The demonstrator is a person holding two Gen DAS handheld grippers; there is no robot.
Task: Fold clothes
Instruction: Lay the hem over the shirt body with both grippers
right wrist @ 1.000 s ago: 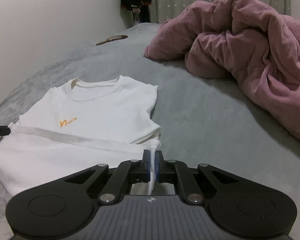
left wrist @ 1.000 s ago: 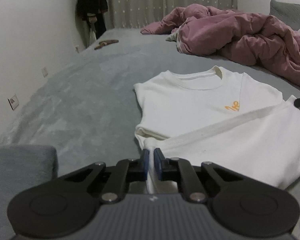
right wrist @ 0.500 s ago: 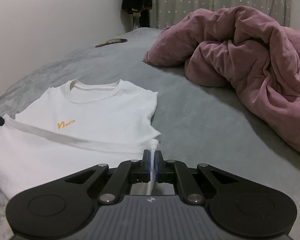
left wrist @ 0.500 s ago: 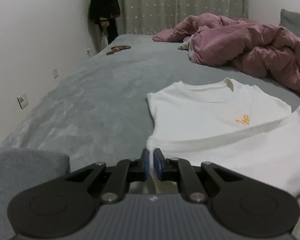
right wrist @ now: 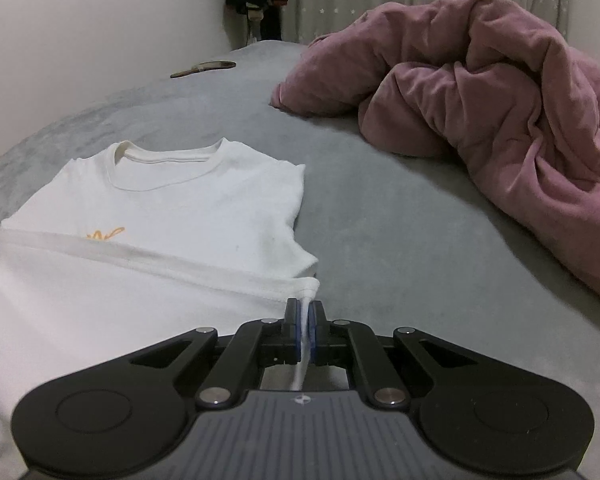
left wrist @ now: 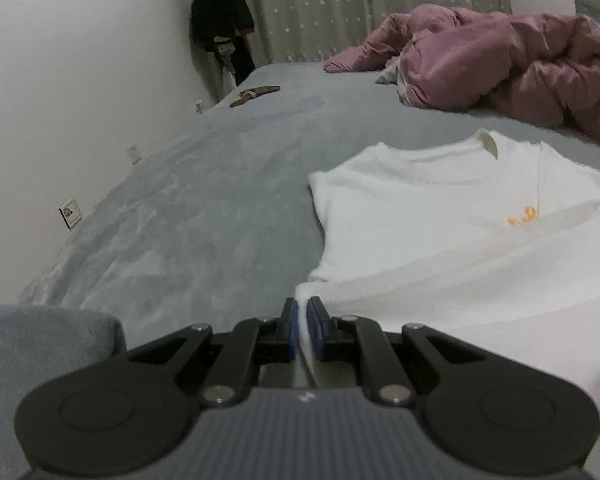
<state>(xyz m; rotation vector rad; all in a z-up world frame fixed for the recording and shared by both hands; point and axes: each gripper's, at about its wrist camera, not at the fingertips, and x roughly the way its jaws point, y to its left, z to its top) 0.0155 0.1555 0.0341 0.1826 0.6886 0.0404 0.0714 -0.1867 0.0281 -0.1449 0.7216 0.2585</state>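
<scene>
Cloth of the white T-shirt (right wrist: 160, 208), lying on the grey bed (right wrist: 400, 240) with its bottom hem folded up over the chest, is pinched at opposite hem corners by the closed left gripper (left wrist: 302, 312) and closed right gripper (right wrist: 305, 312).

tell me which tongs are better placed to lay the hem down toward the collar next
Neither alone: the left tongs and right tongs each pinch one bottom corner of the white t-shirt, so both should probably carry the hem forward together.
</scene>
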